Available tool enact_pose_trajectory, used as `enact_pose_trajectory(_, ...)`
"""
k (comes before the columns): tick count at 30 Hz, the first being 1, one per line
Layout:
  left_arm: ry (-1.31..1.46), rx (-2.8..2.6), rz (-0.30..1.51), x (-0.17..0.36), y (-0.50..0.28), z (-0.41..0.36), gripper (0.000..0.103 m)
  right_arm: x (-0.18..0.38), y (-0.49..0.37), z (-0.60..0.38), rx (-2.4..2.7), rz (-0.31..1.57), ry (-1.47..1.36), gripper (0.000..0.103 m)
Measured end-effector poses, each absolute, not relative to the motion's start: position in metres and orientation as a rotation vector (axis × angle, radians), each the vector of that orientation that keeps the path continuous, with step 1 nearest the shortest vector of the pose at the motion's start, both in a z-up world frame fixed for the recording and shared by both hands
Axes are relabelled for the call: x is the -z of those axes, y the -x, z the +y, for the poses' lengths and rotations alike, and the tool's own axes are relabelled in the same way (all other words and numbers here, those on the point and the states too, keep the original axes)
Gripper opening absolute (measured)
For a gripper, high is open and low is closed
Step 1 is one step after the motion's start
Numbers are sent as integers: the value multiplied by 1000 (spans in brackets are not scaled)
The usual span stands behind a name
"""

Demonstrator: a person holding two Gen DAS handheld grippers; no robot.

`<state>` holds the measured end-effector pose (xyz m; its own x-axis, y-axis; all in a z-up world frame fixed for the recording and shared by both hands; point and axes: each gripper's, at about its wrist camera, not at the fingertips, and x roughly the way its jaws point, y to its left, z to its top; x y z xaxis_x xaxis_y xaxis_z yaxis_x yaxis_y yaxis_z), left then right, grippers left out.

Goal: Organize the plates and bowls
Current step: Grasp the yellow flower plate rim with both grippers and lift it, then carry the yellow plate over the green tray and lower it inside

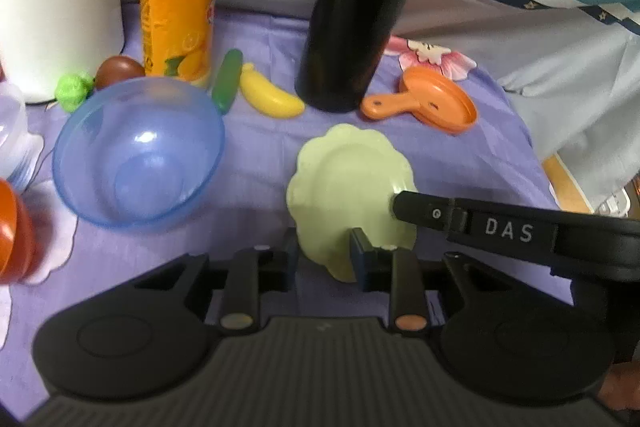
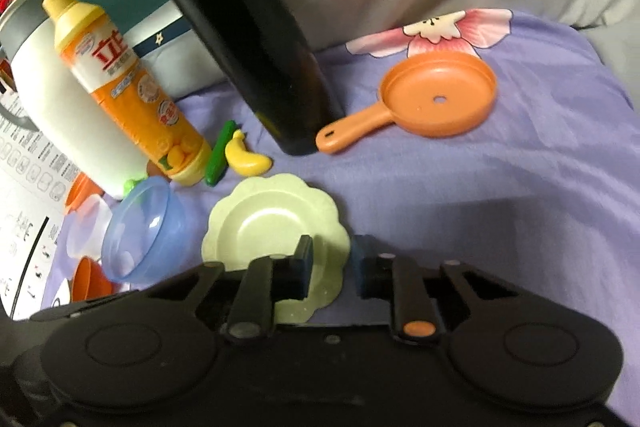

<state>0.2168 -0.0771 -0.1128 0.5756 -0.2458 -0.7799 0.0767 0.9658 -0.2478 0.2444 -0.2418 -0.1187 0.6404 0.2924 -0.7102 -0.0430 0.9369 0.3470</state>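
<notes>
Looking along the left hand-held gripper first, we are seeing its two fingers standing apart with the near edge of the pale green scalloped plate lying between them. Its right finger is overlapping the plate's rim, but we cannot tell whether either pad is pressing on it. The plate is resting on the purple cloth, just beside the blue translucent bowl on its left. Behind it, a dark bottle, a yellow toy banana and an orange toy pan are standing or lying well clear. The black finger of the other gripper, marked DAS, is reaching in from the right and touching or nearly touching the plate's right rim.

Turning to the right wrist view, we are seeing the right hand-held gripper also spread open, with its left finger lying over the plate and its right finger on the cloth past the rim. The bowl is tilting beside the plate, with an orange cup near it.

We are judging that the step in hand is picking up the green plate. The next move is calling for one gripper to close on the thin rim and the other to clear away, and then for the plate to be lifted toward the bowl.
</notes>
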Motion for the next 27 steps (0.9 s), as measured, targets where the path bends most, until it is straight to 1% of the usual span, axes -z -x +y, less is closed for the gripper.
enact_pose_trajectory(7,191,212,961,100,-193,-75,26,106,-217,-239,-165,878,-325,21)
enact_pose_trajectory(16,169,242,954,74,-150,-64,26,76,-167,-227,-139,874,-332,21)
enact_pose_trajectory(27,163,219,951,46,-87,-3,26,40,-113,-172,-180,864,-324,21)
